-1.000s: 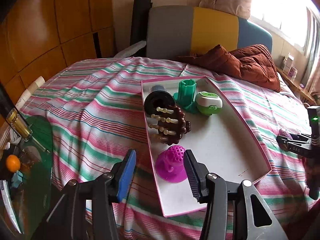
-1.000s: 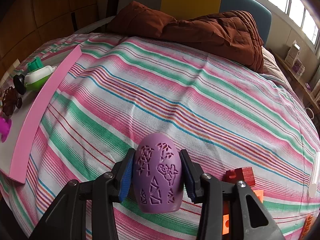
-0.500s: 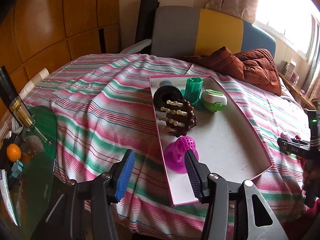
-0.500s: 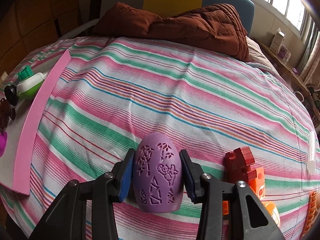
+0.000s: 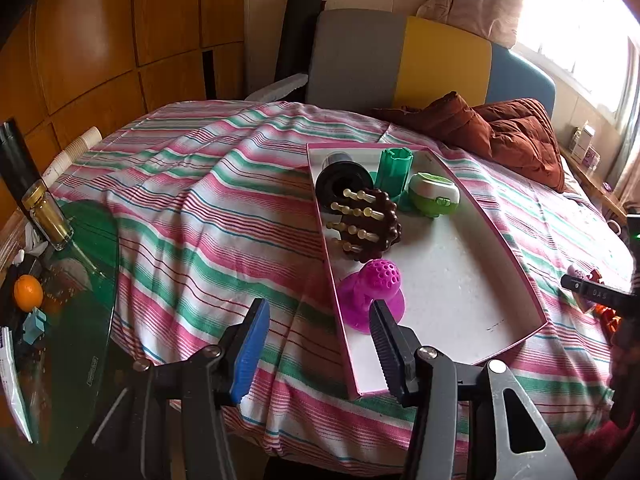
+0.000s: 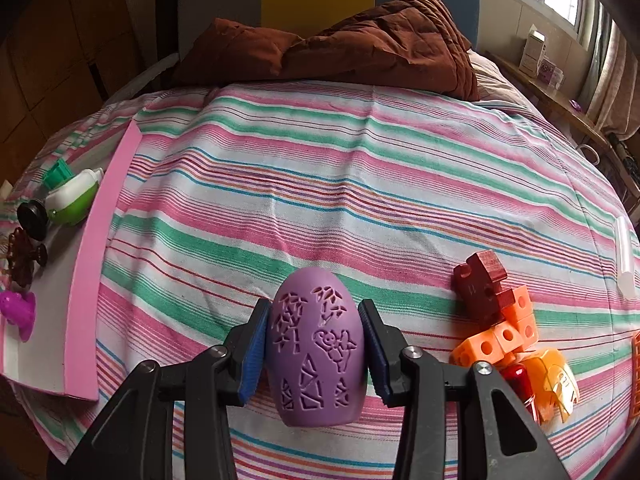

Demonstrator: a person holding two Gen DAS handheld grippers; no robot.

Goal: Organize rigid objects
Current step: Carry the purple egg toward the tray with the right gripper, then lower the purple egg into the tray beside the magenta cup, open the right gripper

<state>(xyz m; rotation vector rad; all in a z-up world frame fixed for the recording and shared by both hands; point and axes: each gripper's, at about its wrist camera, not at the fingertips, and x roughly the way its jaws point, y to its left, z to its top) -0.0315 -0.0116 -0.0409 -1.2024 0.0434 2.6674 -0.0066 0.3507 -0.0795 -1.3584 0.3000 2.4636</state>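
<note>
Your right gripper (image 6: 314, 354) clamps the purple egg (image 6: 316, 350) at its widest middle, above the striped bedspread (image 6: 360, 184). It looks light, smooth and slippery; grip firmly. Your left gripper (image 5: 318, 350) hangs empty, part-open, near the tray (image 5: 460, 280).

We cannot see the bottom of the purple egg (image 6: 316, 348); the right gripper (image 6: 314, 350) hides its sides. At the bed's right edge, an orange basket (image 6: 636, 376) is cut off by the picture. The red and orange blocks (image 6: 496, 312) hide behind one another. The box (image 5: 586, 140) on the shelf is too small to read.
</note>
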